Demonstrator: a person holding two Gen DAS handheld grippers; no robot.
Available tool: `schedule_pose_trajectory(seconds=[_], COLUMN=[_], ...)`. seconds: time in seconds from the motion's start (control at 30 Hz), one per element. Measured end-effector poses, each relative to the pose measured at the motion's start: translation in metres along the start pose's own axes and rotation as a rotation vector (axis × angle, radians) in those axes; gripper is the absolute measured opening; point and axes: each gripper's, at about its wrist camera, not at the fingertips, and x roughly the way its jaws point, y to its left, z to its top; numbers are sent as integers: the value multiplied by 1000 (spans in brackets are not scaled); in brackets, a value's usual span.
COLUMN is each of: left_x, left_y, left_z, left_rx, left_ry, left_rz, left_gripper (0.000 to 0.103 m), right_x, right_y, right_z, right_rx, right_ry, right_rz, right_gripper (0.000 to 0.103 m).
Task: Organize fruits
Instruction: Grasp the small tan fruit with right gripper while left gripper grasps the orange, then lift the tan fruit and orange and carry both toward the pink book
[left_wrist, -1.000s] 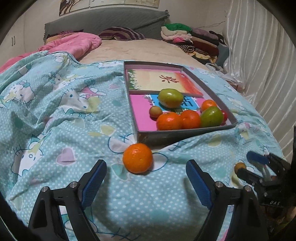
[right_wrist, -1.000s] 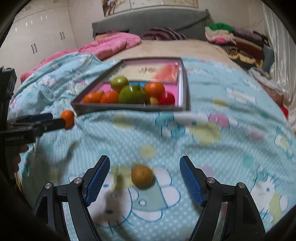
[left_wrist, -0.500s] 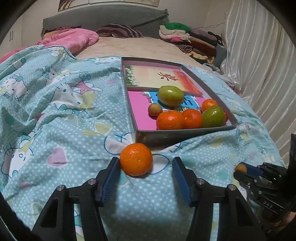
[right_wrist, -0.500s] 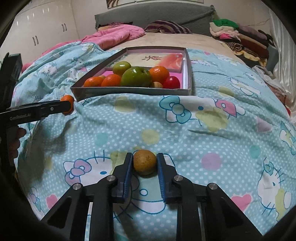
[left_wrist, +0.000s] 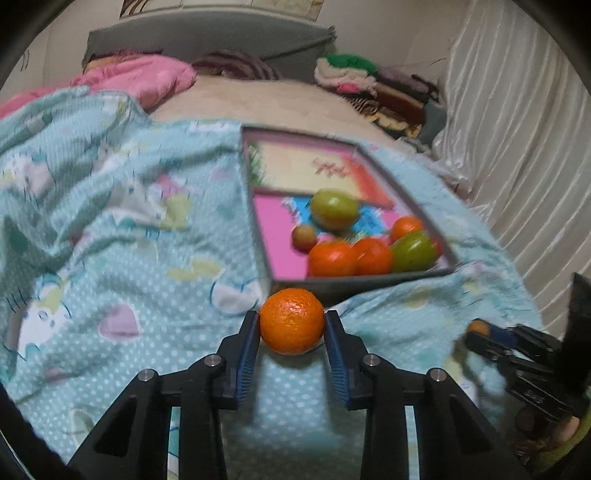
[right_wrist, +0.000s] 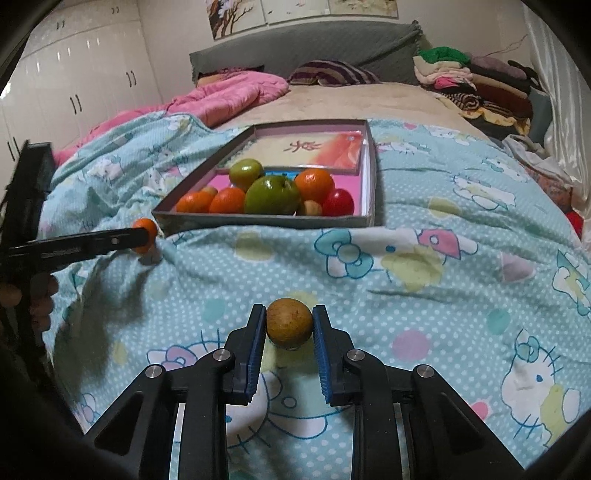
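Left gripper: fingers clamped on orange, just before near wall of tray. Right gripper: pads pinch brown fruit above bedspread. Both fruits round; long axis and heading cannot tell.

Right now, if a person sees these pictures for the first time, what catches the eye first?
Most striking is the bright orange clamped in the left gripper just in front of the tray. Next, the brown fruit pinched between the right gripper's blue fingers above the cartoon-cat bedspread. Behind, the tray holds a crowd of orange, green and red fruit.
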Motion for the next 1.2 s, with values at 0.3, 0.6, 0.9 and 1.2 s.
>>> schedule_pose_trajectory(seconds=[0.3, 0.6, 0.9, 1.2], left_x=[-4, 24, 45, 53], left_y=[-7, -8, -4, -4], left_z=[34, 58, 65, 61], left_rx=[16, 22, 7, 19], left_ry=[-27, -6, 18, 35], left_rz=[-17, -5, -29, -7], left_gripper=[36, 36, 36, 36], right_x=[-6, 8, 27, 39], right_y=[-10, -26, -32, -30], right_z=[33, 64, 80, 87], right_rx=[-7, -16, -42, -88], right_ry=[-56, -51, -26, -20], right_rz=[-11, -30, -15, -16], right_gripper=[26, 26, 26, 26])
